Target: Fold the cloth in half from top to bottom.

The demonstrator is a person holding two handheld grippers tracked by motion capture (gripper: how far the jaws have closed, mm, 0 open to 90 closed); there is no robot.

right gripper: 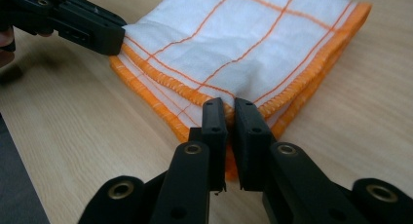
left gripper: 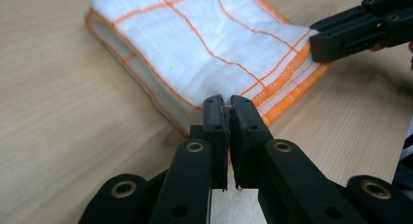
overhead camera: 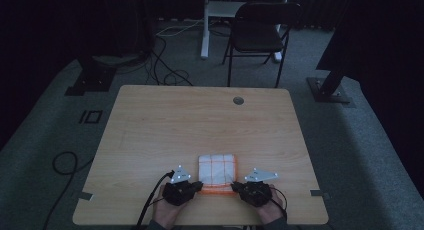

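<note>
Two hand-held grippers clamp the near corners of one folded cloth at the front edge of a wooden table. The left gripper has its two black jaws pinched together on the cloth's near-left corner, a sliver of white fabric caught between the pads. The right gripper bites the orange-stitched hem at the near-right corner, its jaws likewise closed on the layered edges. From above, the pair sit either side of the cloth, the left gripper and the right gripper each carrying one grey three-cornered plate dotted with white markers, each held by one hand entering from the table's near side, each trailing one black cable.

The cloth lies flat near the front middle of the table, white with a thin orange check and a thick orange border; several folded layers show at its near edge. No brand, label or lettering can be read on it or on the grippers.

Further out, one round grey grommet sits near the table's far edge. Beyond stands one dark folding chair on grey carpet, beside one white desk leg, with loose cables coiled on the floor.
</note>
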